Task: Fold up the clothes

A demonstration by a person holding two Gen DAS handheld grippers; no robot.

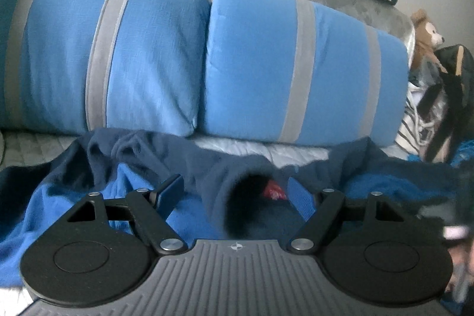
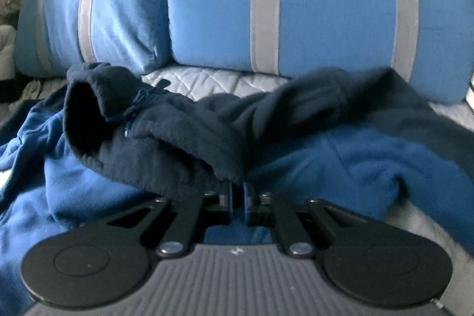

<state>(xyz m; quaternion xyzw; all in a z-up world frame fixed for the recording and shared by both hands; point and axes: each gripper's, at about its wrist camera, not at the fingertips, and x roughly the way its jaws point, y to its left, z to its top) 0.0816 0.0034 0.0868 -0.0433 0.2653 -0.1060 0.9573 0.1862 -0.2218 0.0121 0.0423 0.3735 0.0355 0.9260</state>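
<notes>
My right gripper's (image 2: pixel 237 197) fingertips vanish under the fleece (image 2: pixel 183 138) hem. My left gripper's (image 1: pixel 237 194) right finger hides behind the collar (image 1: pixel 246 197), whose inside is dark; its red tag (image 1: pixel 274 191) is unreadable.

Left tool (image 1: pixel 237 191) level, fingers spread wide, right tool (image 2: pixel 237 194) level, fingers nearly together
</notes>
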